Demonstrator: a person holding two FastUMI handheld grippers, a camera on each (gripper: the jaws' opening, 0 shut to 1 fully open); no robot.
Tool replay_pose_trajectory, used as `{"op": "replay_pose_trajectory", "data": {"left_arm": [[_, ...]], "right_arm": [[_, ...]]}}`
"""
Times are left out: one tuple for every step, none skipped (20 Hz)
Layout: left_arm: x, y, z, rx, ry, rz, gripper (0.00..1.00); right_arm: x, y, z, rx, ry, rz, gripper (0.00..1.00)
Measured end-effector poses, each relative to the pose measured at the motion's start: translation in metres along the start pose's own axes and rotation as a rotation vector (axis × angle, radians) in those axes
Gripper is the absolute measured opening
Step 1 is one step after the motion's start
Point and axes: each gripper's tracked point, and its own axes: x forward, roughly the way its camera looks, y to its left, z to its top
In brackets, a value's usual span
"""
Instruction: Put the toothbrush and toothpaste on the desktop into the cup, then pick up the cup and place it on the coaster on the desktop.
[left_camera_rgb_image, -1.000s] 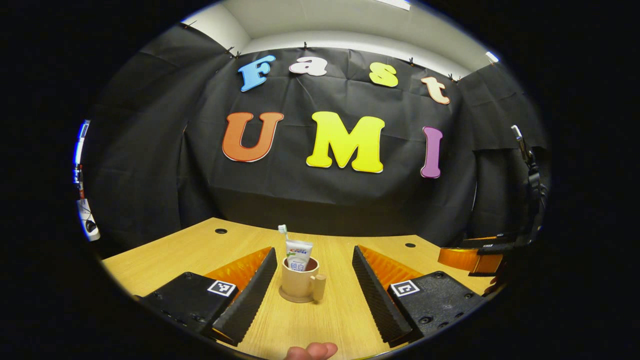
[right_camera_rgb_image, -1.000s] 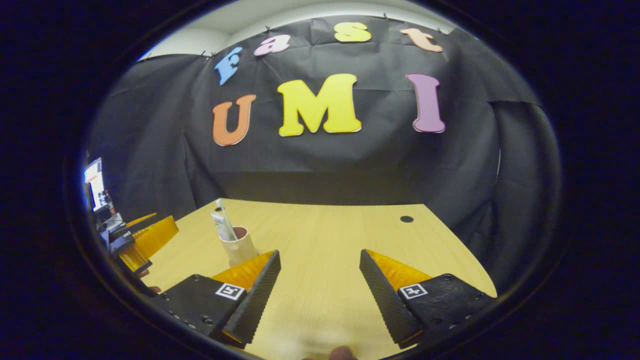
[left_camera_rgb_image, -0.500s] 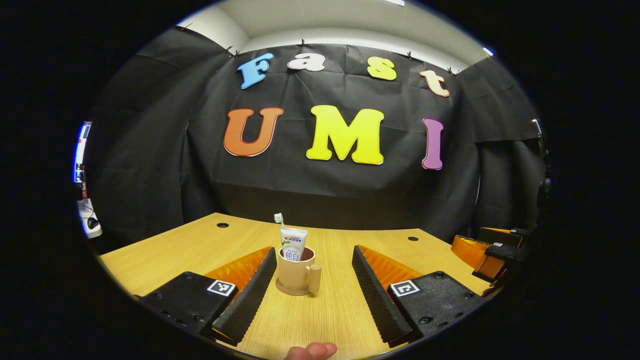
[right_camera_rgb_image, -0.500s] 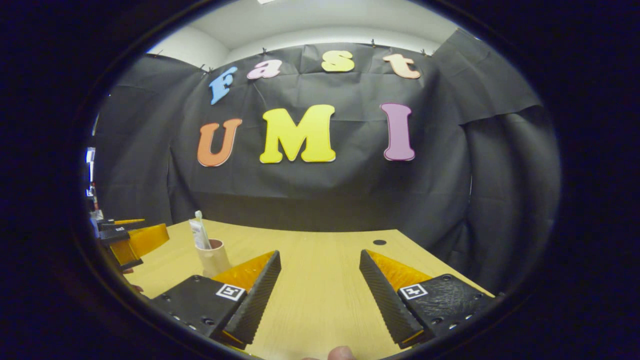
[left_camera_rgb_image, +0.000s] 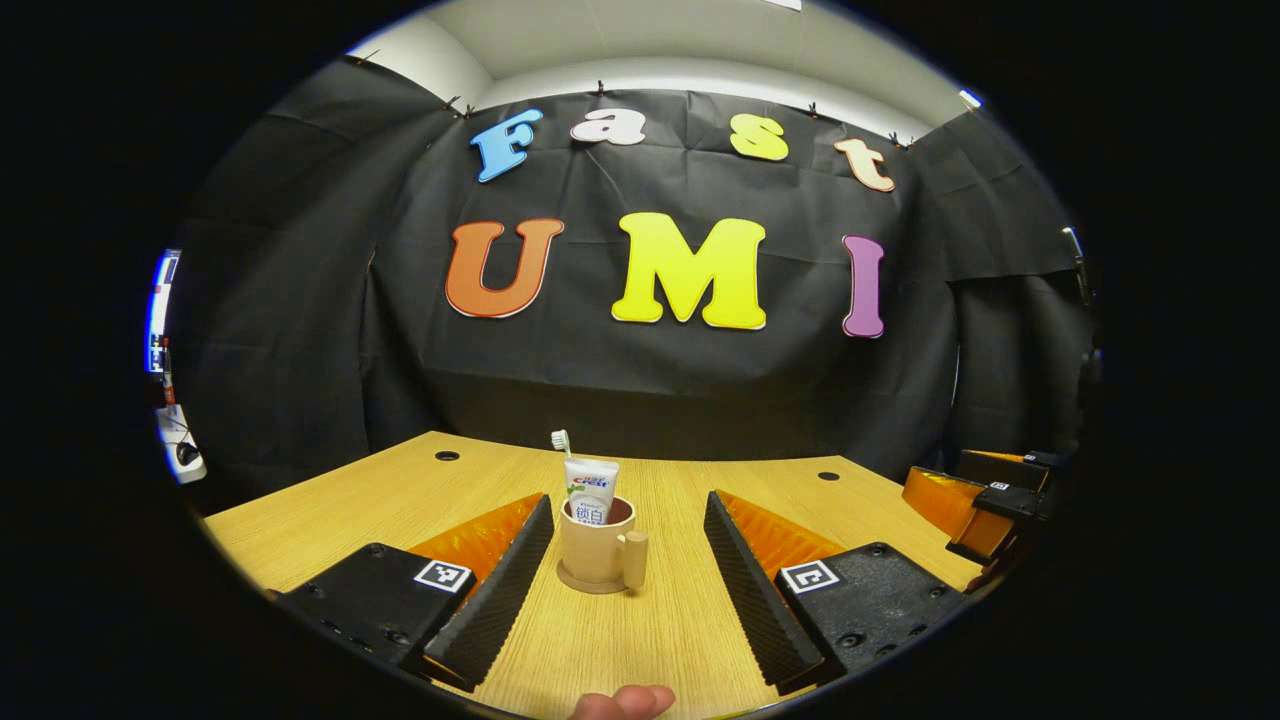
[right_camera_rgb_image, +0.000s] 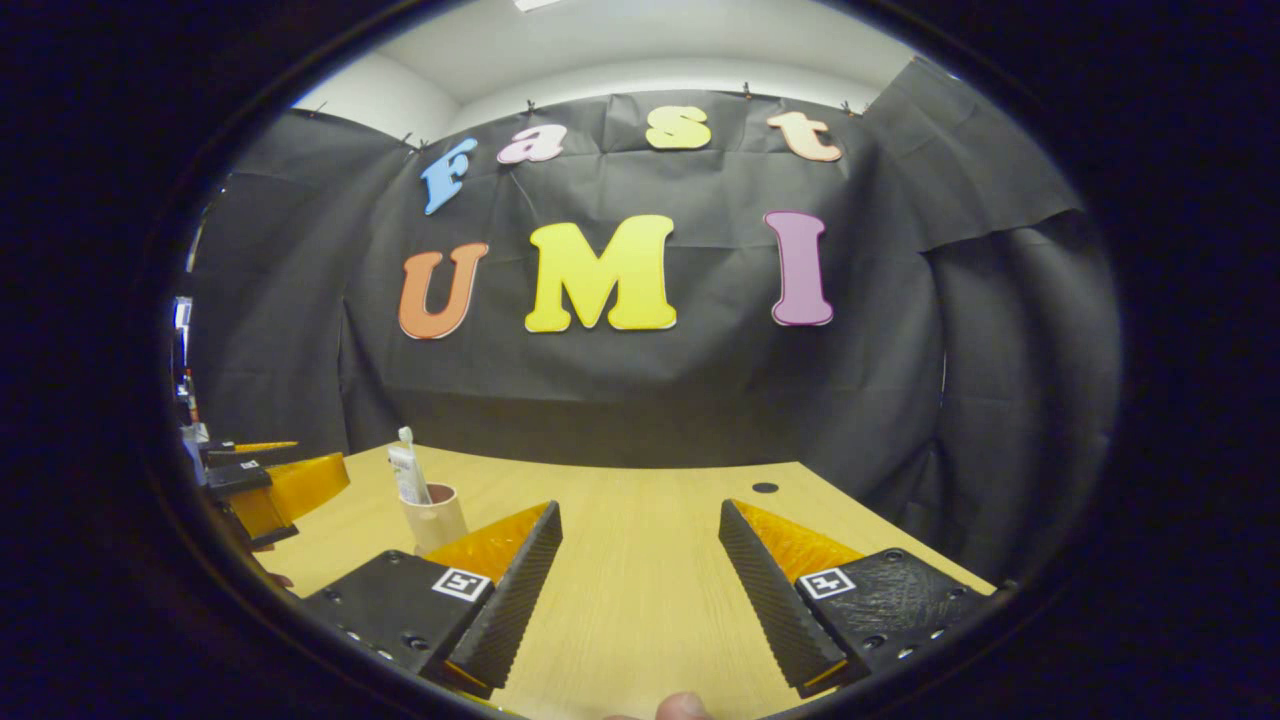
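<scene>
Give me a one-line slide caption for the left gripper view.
Open left hand-held gripper faces a cup on its coaster, toothbrush and toothpaste inside.

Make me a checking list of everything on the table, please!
Surface: wooden desktop with round holes.
Job's things: toothbrush and toothpaste stand in the cup; cup sits on the coaster.
Clutter: nothing seen.
Grippers: left gripper jaws open, either side of the cup, not touching; right gripper jaws open, holding nothing.
Cables: nothing seen on the desktop.
Surroundings: black cloth wall.
</scene>
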Motion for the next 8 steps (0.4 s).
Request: {"op": "replay_pose_trajectory", "data": {"left_arm": [[0.0001,0.0002,-0.0003,0.001,0.001,0.0,0.96],[-0.0001,0.0015,-0.0001,0.002,0.0,0.001,0.96],[-0.0001,0.0019,-0.0002,0.002,-0.001,0.002,0.96],[0.0011,0.0024,-0.0013,0.002,-0.002,0.002,0.96],[-0.0001,0.0024,-0.0015,0.003,-0.002,0.001,0.96],[0.0005,0.0017,-0.0005,0.005,-0.003,0.002,0.96],[0.0,0.0021,-0.001,0.007,-0.003,0.002,0.96],[0.0004,0.0013,-0.0017,0.007,-0.001,0.002,0.96]], "right_arm": [[-0.0007,-0.0005,0.0013,0.0,-0.002,-0.002,0.94],[-0.0009,0.0001,0.0015,-0.001,-0.008,-0.004,0.94],[-0.0017,-0.0002,0.0034,-0.004,-0.013,-0.007,0.96],[-0.0028,-0.0004,0.0043,-0.007,-0.018,-0.008,0.96],[-0.0033,-0.0008,0.005,-0.011,-0.022,-0.011,0.96],[-0.0041,-0.0018,0.0059,-0.016,-0.028,-0.014,0.96],[-0.0047,-0.0023,0.0071,-0.022,-0.033,-0.018,0.93],[-0.0049,-0.0021,0.0079,-0.026,-0.04,-0.02,0.94]]}}
